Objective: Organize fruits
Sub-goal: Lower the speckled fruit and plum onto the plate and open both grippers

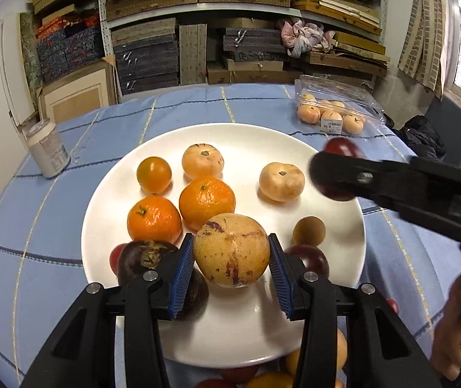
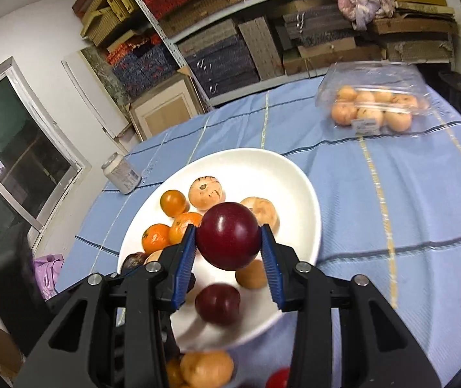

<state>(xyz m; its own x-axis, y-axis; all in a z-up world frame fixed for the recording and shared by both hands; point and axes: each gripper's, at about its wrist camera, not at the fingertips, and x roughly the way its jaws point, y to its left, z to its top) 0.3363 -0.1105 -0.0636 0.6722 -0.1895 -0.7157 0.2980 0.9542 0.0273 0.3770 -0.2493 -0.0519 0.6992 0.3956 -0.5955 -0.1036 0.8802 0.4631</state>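
Note:
My left gripper is shut on a round tan fruit with purple streaks, held just over the near side of the white plate. On the plate lie two oranges, a small orange tomato, two pale peach fruits, a dark purple fruit, a brown fruit and a dark red plum. My right gripper is shut on another dark red plum, above the plate. It also shows as the right gripper at the plate's right rim.
A clear plastic box of pale fruits stands open at the back right of the blue checked tablecloth. A drink can stands back left. Several loose fruits lie on the cloth in front of the plate. Shelves of boxes fill the back wall.

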